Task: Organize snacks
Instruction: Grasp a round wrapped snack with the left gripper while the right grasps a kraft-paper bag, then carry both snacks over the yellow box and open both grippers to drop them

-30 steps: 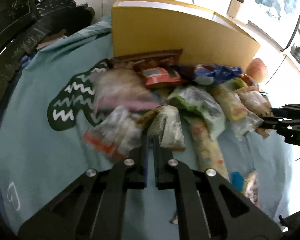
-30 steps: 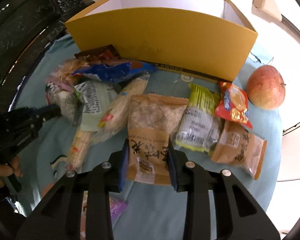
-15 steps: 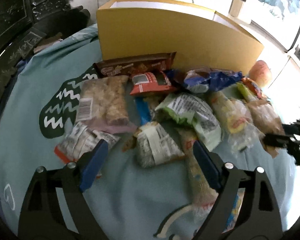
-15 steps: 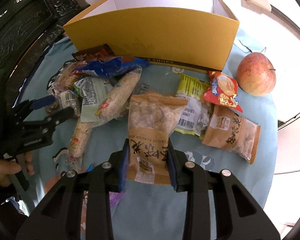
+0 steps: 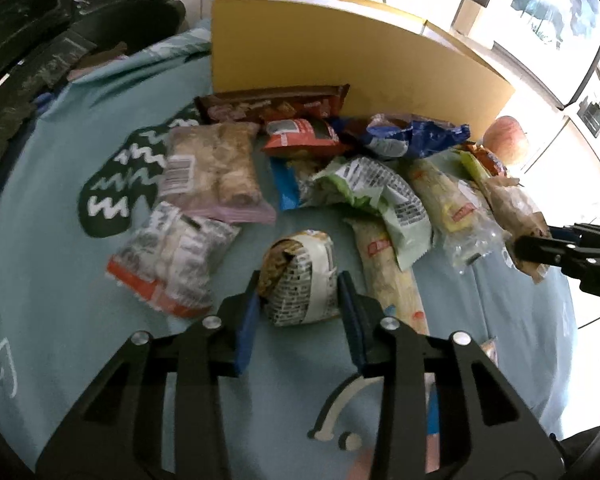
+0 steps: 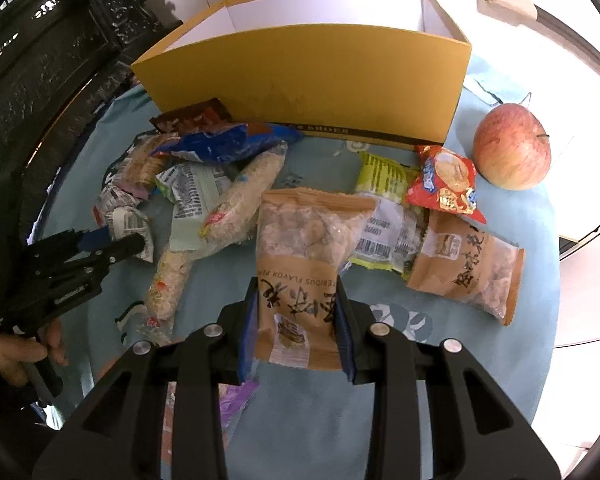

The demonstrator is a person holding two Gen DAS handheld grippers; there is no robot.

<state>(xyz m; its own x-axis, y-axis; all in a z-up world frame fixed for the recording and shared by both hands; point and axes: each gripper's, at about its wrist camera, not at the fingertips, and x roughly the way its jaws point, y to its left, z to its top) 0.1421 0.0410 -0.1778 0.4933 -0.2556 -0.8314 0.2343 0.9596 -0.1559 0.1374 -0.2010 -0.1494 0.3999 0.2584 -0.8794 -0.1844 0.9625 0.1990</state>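
A heap of snack packets lies on a light blue cloth in front of an open yellow box. My left gripper has a small white printed packet between its blue pads, and its jaws are closing on it; the packet bulges upward. My right gripper is shut on the lower end of a tan snack bag, which lies flat toward the box. In the right wrist view the left gripper shows at the left edge, with a hand below it.
A red apple sits right of the box. Around the grippers lie a blue bag, a second tan bag, a red packet, long rice-cracker sleeves and an orange-edged packet. Dark carved furniture stands at the left.
My left gripper went from shut with nothing in it to wide open, then narrowed around the small white packet. The right gripper has kept its hold on the tan bag.
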